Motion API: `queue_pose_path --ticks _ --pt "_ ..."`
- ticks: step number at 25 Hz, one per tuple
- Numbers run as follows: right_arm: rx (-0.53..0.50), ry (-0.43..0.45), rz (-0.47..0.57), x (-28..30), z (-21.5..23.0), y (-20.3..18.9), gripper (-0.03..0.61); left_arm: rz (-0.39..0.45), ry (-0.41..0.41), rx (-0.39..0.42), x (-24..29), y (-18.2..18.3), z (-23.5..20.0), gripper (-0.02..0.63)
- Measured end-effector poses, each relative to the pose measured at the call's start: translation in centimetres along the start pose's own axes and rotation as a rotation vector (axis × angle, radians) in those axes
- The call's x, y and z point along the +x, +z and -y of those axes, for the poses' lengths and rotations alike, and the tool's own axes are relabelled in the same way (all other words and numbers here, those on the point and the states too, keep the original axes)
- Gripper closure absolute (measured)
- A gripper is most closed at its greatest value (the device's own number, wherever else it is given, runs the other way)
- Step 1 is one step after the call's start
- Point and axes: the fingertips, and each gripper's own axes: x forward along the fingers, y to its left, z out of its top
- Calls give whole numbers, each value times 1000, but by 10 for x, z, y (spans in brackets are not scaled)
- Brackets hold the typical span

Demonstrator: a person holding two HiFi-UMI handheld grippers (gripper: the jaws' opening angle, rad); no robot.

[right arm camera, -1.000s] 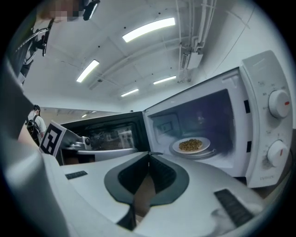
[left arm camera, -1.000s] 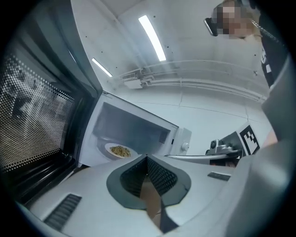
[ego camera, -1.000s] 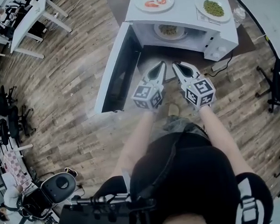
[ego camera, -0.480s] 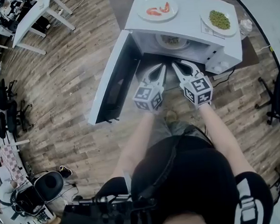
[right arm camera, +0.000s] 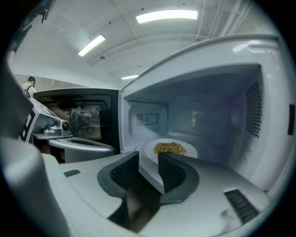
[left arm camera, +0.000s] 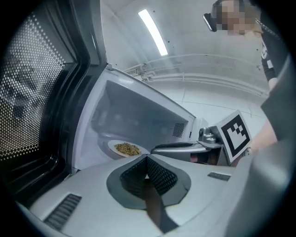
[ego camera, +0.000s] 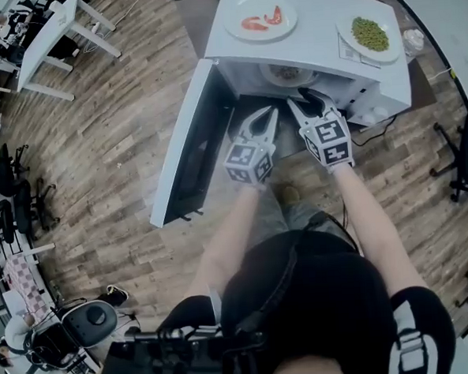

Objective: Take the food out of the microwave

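We look steeply down on a white box-shaped microwave oven (ego camera: pixel 312 43) standing on a brown wood-plank floor (ego camera: pixel 105 150). Its white door with the dark window (ego camera: pixel 188 145) is swung wide open to the left.

The food is inside the oven: a round white plate of yellow-brown crumbly food (ego camera: pixel 289 74) sits on the oven floor, near the middle of the cavity.

The person's right grey two-jaw gripper (ego camera: pixel 308 103) points into the open mouth of the oven. Its ribbed black pads stand a narrow way apart and are opening. The plate's near rim shows through the gap, just ahead, and the pads do not press on it.

The left grey two-jaw gripper (ego camera: pixel 261 119) hovers just beside the right one, in front of the opening. Its pads meet at the tips, with nothing between them.

On the oven's flat top rest two more plates, well apart: a white plate with red pieces (ego camera: pixel 260 18) and a white plate of green peas (ego camera: pixel 369 33).
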Motion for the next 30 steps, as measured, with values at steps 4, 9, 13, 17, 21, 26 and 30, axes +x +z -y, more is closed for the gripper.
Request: queue_pose_path --ticks 4,9,13,17,21,26,30 --pt "-39 -30 -55 12 6 -5 442 -13 -1 5 1 -4 -4 612" --pt "-124 -42 -122 27 6 -8 400 -17 7 1 -2 -7 -11 612" --pt "-211 -53 -170 37 7 -6 400 -14 10 -9 -4 -7 -15 612" --pt "-277 -3 -237 48 1 -10 347 -12 11 -17 -5 -7 -17 612" --pt "-304 10 -297 54 2 -18 347 -9 14 -26 -5 -7 -18 612" --pt "-345 2 -330 56 7 -26 347 -6 21 -34 -7 -7 -21 612" --pt "-348 11 -337 55 7 -24 387 -11 29 -38 -8 -9 -23 612"
